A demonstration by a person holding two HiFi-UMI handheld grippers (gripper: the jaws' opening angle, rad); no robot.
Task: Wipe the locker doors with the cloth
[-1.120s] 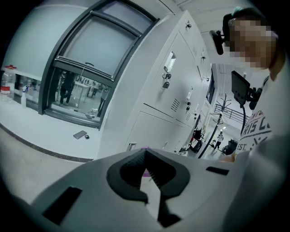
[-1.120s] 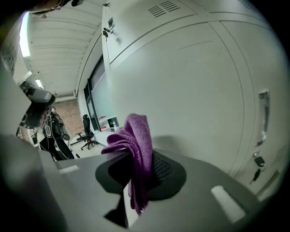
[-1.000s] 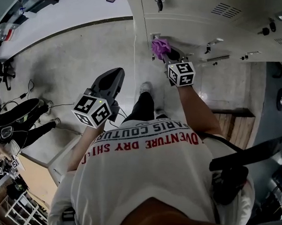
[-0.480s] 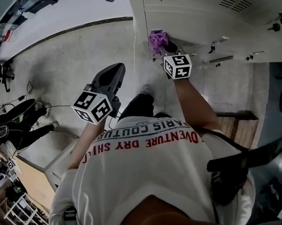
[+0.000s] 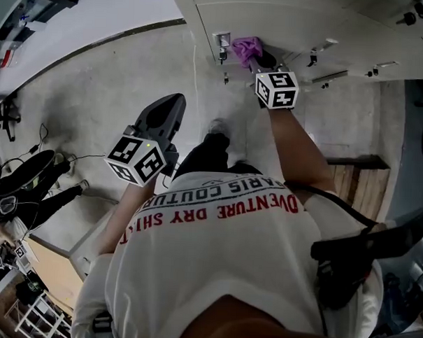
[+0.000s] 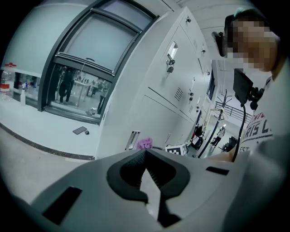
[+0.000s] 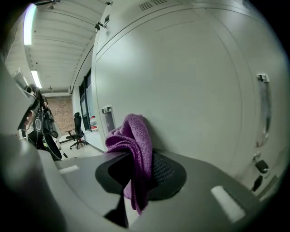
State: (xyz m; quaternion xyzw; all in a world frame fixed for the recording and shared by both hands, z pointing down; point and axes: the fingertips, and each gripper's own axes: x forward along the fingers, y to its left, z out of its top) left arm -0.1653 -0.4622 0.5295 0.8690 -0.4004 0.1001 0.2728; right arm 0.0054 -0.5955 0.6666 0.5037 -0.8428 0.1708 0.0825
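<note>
Directly against the pale locker door [image 5: 274,24] sits the purple cloth [image 5: 246,47]. It is bunched into a wad and pressed to the metal just beside a small slotted plate [image 5: 221,40] near the door's edge. The right tongs [image 5: 253,56] are clamped tight on it. In the right gripper view a fold of the fabric hangs down between the two dark pads, while the rest bulges past the tips onto the door. Nothing lies between cloth and door. Farther along the same door a slim metal handle [image 7: 263,108] stands upright, clear of the cloth.

The left tongs [image 5: 166,115] hang well away from the locker door, over the grey floor [image 5: 96,90]. Their jaws are brought together at the tips with nothing between them. In the left gripper view the cloth shows far beyond those tips, against the door.

A padlock [image 6: 170,68] hangs on a door higher up the same bank. A wooden platform [image 5: 354,181] lies at the foot of the lockers, and the person's shoe [image 5: 217,128] is planted near their base. Well away from the door, a seated person's legs [image 5: 36,185] and some cables [image 5: 31,139] lie on the floor. An office chair [image 7: 77,129] stands far down the row.
</note>
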